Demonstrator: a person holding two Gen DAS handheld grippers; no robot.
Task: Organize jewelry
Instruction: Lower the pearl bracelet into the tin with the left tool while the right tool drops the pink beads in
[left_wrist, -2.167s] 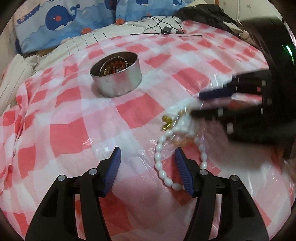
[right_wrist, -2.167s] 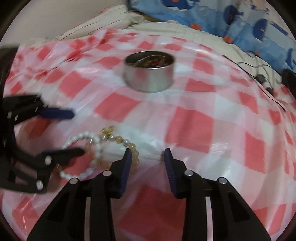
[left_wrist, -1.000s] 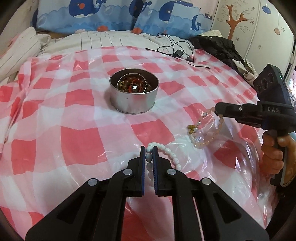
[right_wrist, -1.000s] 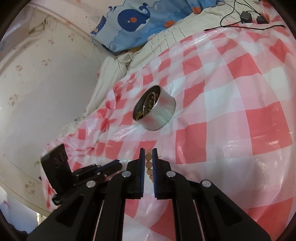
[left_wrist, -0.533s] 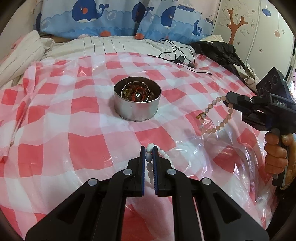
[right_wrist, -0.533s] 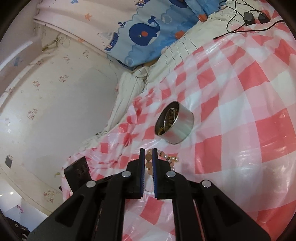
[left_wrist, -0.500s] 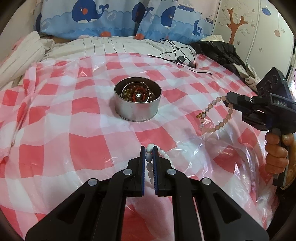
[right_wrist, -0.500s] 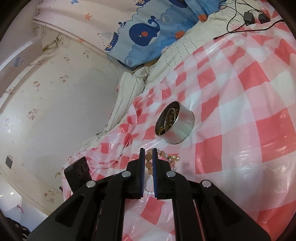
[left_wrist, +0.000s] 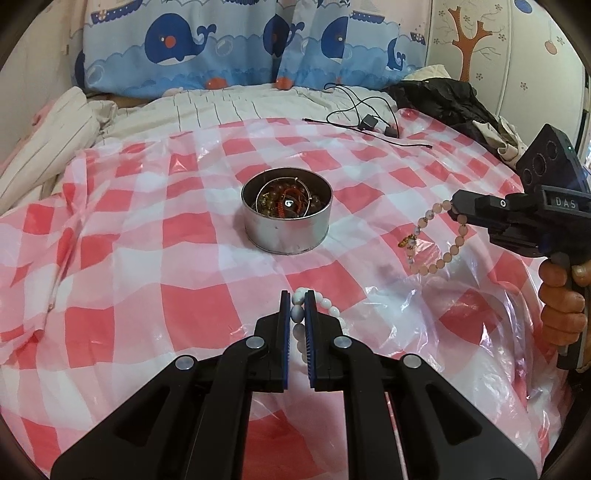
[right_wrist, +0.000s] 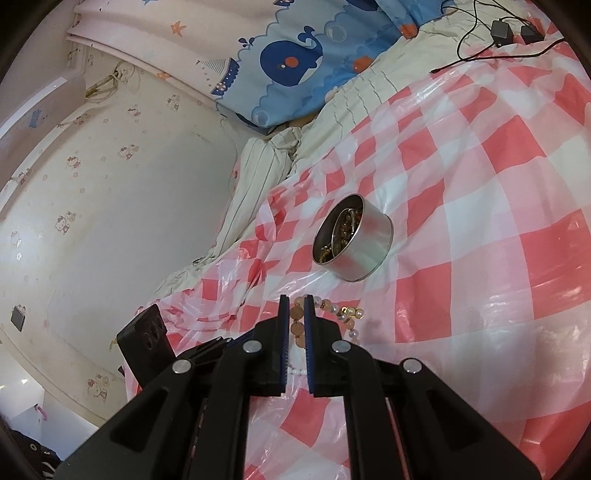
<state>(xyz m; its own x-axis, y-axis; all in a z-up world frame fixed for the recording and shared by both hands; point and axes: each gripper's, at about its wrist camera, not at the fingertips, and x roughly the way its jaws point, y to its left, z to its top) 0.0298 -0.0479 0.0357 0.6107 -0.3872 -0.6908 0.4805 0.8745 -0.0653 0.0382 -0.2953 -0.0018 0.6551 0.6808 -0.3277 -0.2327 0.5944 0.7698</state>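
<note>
A round metal tin (left_wrist: 287, 216) holding several bracelets stands mid-cloth; it also shows in the right wrist view (right_wrist: 352, 238). My left gripper (left_wrist: 297, 302) is shut on a white bead bracelet (left_wrist: 321, 308), held above the cloth, short of the tin. My right gripper (right_wrist: 296, 306) is shut on a peach bead bracelet (right_wrist: 334, 312) with a gold charm. In the left wrist view the right gripper (left_wrist: 456, 208) is right of the tin, with the peach bracelet (left_wrist: 436, 242) hanging from its tips in the air.
A red-and-white checked plastic cloth (left_wrist: 147, 258) covers the bed. Black cables and adapters (left_wrist: 369, 118) lie at its far edge, dark clothing (left_wrist: 450, 99) at the far right. Whale-print pillows (left_wrist: 221, 48) line the back. A wall (right_wrist: 110, 203) is to the left.
Both grippers closed on their bracelets and lifted them off the cloth. Over the last half second both rose a little higher; the peach bracelet hangs clear of the cloth.
</note>
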